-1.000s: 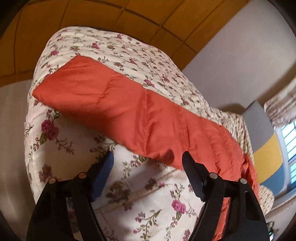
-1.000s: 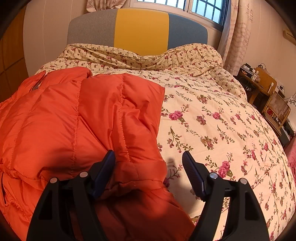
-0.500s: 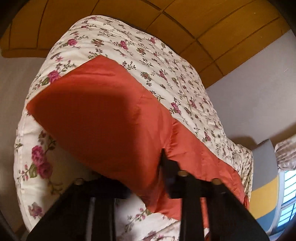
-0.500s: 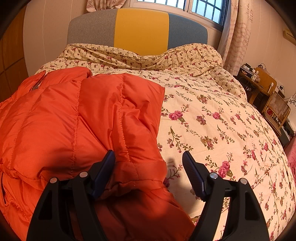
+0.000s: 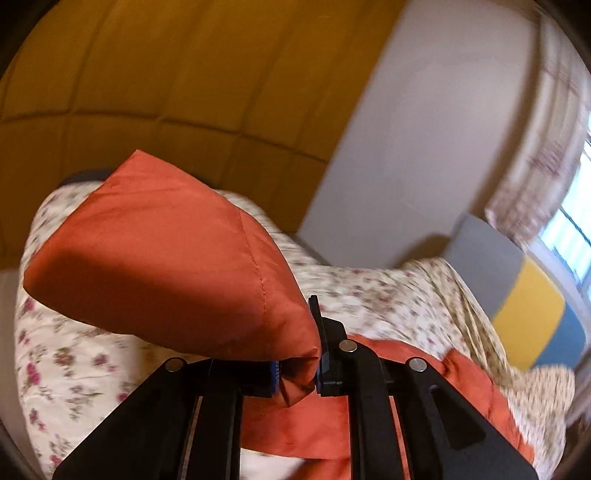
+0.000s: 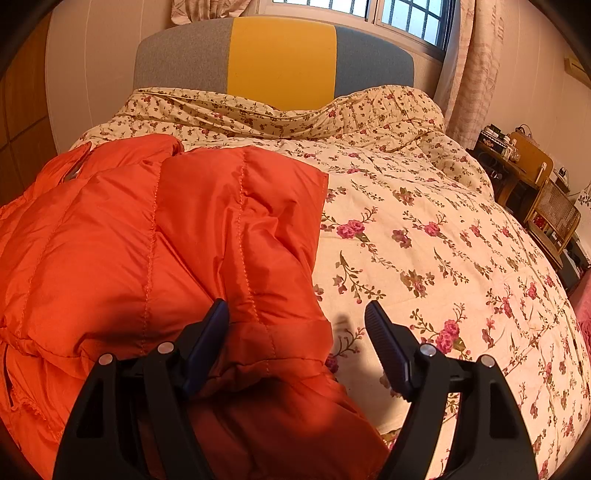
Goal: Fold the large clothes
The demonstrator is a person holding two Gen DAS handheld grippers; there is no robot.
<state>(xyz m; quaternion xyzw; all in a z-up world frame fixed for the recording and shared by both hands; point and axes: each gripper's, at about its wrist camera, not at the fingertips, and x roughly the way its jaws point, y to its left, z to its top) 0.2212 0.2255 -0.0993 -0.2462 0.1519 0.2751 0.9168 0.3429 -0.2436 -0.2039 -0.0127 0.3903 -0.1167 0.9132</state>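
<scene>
An orange quilted jacket (image 6: pixel 147 240) lies on the left half of a bed with a floral quilt (image 6: pixel 424 240). In the left wrist view my left gripper (image 5: pixel 297 365) is shut on the jacket's edge, and a puffy fold of the orange jacket (image 5: pixel 166 266) hangs lifted above the quilt (image 5: pixel 74 362). More of the jacket trails below and to the right. My right gripper (image 6: pixel 295 332) stands open low over the jacket's near hem, its left finger over the fabric and its right finger over the quilt, pinching nothing.
A grey and yellow headboard (image 6: pixel 280 62) backs the bed under a barred window (image 6: pixel 369 11) with a curtain (image 6: pixel 476 66). A wooden desk and chair (image 6: pixel 532 192) stand at the right. Yellow wood wall panels (image 5: pixel 166 81) run beside the bed on the left.
My left gripper went from open to shut on the jacket's edge, then rose and swung, lifting the orange fold off the quilt. The right gripper and the jacket under it stayed still.
</scene>
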